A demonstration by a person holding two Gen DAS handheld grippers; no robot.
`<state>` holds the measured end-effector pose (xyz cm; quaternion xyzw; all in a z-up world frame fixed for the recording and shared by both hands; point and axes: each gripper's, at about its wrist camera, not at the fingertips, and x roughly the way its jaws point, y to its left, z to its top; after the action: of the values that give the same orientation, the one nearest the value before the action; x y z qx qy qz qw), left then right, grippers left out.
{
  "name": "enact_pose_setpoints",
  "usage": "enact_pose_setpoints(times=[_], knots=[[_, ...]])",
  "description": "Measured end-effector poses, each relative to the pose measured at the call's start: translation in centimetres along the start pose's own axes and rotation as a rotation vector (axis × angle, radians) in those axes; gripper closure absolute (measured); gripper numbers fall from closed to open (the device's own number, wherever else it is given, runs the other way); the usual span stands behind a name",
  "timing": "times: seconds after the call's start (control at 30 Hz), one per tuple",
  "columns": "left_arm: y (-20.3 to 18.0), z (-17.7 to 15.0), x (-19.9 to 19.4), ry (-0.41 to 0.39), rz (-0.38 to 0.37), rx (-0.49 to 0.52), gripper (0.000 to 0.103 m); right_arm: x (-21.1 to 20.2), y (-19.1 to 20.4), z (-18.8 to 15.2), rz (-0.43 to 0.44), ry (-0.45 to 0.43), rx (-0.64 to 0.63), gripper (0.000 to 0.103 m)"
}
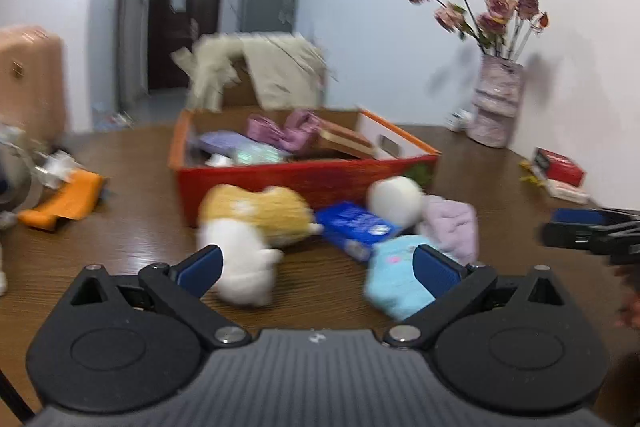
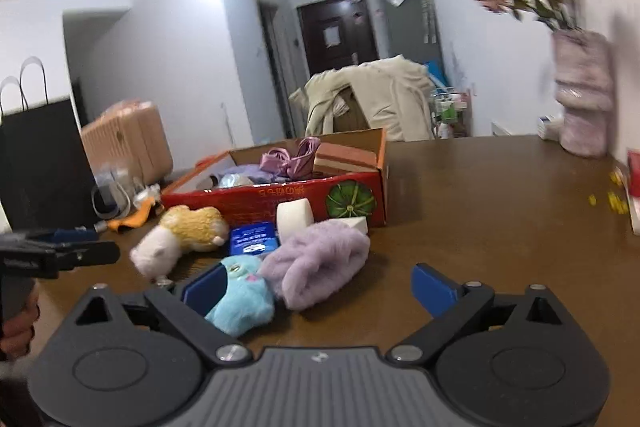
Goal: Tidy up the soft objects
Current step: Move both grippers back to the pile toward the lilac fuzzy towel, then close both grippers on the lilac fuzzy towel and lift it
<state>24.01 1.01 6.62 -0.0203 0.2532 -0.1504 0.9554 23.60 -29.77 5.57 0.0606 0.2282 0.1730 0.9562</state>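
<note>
Lilac plush (image 2: 316, 263): light, compressible, non-slip; grasp mid-body. Left hand-held gripper (image 1: 316, 263) and right hand-held gripper (image 2: 320, 287): both apart, empty.

Orange lettering on red box (image 2: 280, 191) — blurred, nothing legible anywhere

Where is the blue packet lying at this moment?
The blue packet lies on the table before the red box, between the yellow and white plush and the white sponge.
</note>
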Motion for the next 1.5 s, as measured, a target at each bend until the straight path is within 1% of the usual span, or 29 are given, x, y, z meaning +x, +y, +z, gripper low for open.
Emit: enact_pose_setpoints(times=[0.03, 0.1, 0.2, 0.27, 0.3, 0.33, 0.37, 0.43, 0.47, 0.5, 0.53, 0.6, 0.7, 0.77, 0.8, 0.87, 0.93, 0.97, 1.0, 1.03, 1.07, 1.13, 1.17, 1.23, 1.27, 1.3, 1.37, 1.4, 1.5], knots=[[-0.4, 0.4, 0.9, 0.027, -0.026, -0.008, 0.0, 0.8, 0.0, 0.8, -0.008, 0.011, -0.026, 0.009], [-1.7, 1.1, 3.1, 0.072, -0.072, 0.015, 0.0, 2.5, -0.4, 2.1, -0.013, 0.035, -0.046, 0.012], [-3.9, 2.1, 5.9, 0.093, -0.102, 0.07, 0.0, 5.5, -1.2, 3.9, -0.002, 0.07, -0.076, 0.022], [-5.3, 2.5, 7.1, 0.078, -0.126, 0.101, 0.001, 8.0, -1.8, 4.8, 0.017, 0.089, -0.112, 0.031], [-6.0, 2.7, 7.6, 0.067, -0.147, 0.128, 0.005, 9.1, -2.2, 5.0, 0.028, 0.09, -0.12, 0.034], [-6.8, 2.8, 8.2, 0.059, -0.167, 0.157, 0.012, 10.5, -3.0, 5.2, 0.047, 0.101, -0.104, 0.04], [-7.3, 2.7, 8.6, 0.049, -0.19, 0.181, 0.016, 11.6, -3.8, 5.3, 0.07, 0.122, -0.071, 0.043], [-7.8, 2.5, 9.7, 0.043, -0.23, 0.195, 0.032, 13.6, -5.6, 4.9, 0.13, 0.179, 0.038, 0.049], [-7.7, 2.2, 10.2, 0.051, -0.246, 0.201, 0.034, 14.1, -6.2, 4.5, 0.154, 0.207, 0.062, 0.052], [-7.6, 2.0, 10.8, 0.064, -0.255, 0.213, 0.039, 14.5, -6.5, 4.0, 0.172, 0.224, 0.077, 0.052], [-7.3, 1.6, 11.6, 0.088, -0.249, 0.231, 0.045, 14.4, -6.7, 3.6, 0.18, 0.224, 0.091, 0.053], [-6.2, 1.3, 12.7, 0.124, -0.203, 0.238, 0.048, 13.8, -6.5, 3.3, 0.173, 0.224, 0.1, 0.061], [-4.8, 1.8, 13.0, 0.114, -0.15, 0.204, 0.047, 11.6, -5.8, 3.0, 0.099, 0.224, 0.065, 0.064], [-4.3, 2.4, 12.7, 0.107, -0.176, 0.173, 0.045, 10.5, -5.7, 2.4, 0.076, 0.209, 0.047, 0.07], [-4.2, 2.7, 12.6, 0.105, -0.188, 0.166, 0.042, 10.2, -6.0, 2.3, 0.082, 0.208, 0.064, 0.071], [-4.3, 2.8, 12.3, 0.111, -0.195, 0.157, 0.042, 9.8, -6.4, 2.2, 0.101, 0.217, 0.093, 0.073], [-4.6, 2.8, 12.2, 0.15, -0.249, 0.133, 0.043, 9.6, -6.4, 2.4, 0.093, 0.219, 0.084, 0.073], [-4.7, 2.9, 12.5, 0.187, -0.303, 0.112, 0.044, 9.6, -6.4, 2.4, 0.082, 0.217, 0.084, 0.073], [-4.8, 2.9, 13.0, 0.23, -0.357, 0.084, 0.049, 9.8, -6.6, 2.3, 0.065, 0.215, 0.085, 0.072], [-5.0, 2.8, 13.7, 0.275, -0.396, 0.057, 0.052, 10.0, -6.7, 2.1, 0.043, 0.212, 0.085, 0.068], [-5.2, 2.7, 14.2, 0.304, -0.407, 0.043, 0.052, 10.3, -6.7, 1.9, 0.03, 0.214, 0.081, 0.068], [-5.6, 2.7, 15.2, 0.313, -0.367, 0.035, 0.052, 10.5, -6.9, 1.6, 0.041, 0.217, 0.096, 0.068], [-5.7, 2.9, 15.6, 0.316, -0.356, 0.025, 0.05, 10.5, -6.9, 1.7, 0.037, 0.216, 0.093, 0.068], [-5.3, 3.1, 16.5, 0.336, -0.377, -0.049, 0.031, 10.4, -6.7, 1.7, 0.029, 0.211, 0.082, 0.068], [-5.0, 3.2, 17.0, 0.355, -0.404, -0.085, 0.03, 10.4, -6.7, 1.6, 0.027, 0.208, 0.08, 0.068], [-4.7, 3.0, 17.1, 0.366, -0.415, -0.107, 0.031, 10.4, -6.7, 1.6, 0.027, 0.207, 0.082, 0.068], [-4.0, 2.9, 17.1, 0.361, -0.419, -0.154, 0.035, 10.3, -6.7, 1.5, 0.023, 0.203, 0.083, 0.068], [-3.8, 2.9, 17.1, 0.359, -0.421, -0.168, 0.041, 10.3, -6.6, 1.4, 0.019, 0.202, 0.081, 0.068], [-3.7, 2.5, 17.3, 0.359, -0.425, -0.194, 0.065, 10.0, -6.1, 1.2, 0.001, 0.187, 0.061, 0.068]])
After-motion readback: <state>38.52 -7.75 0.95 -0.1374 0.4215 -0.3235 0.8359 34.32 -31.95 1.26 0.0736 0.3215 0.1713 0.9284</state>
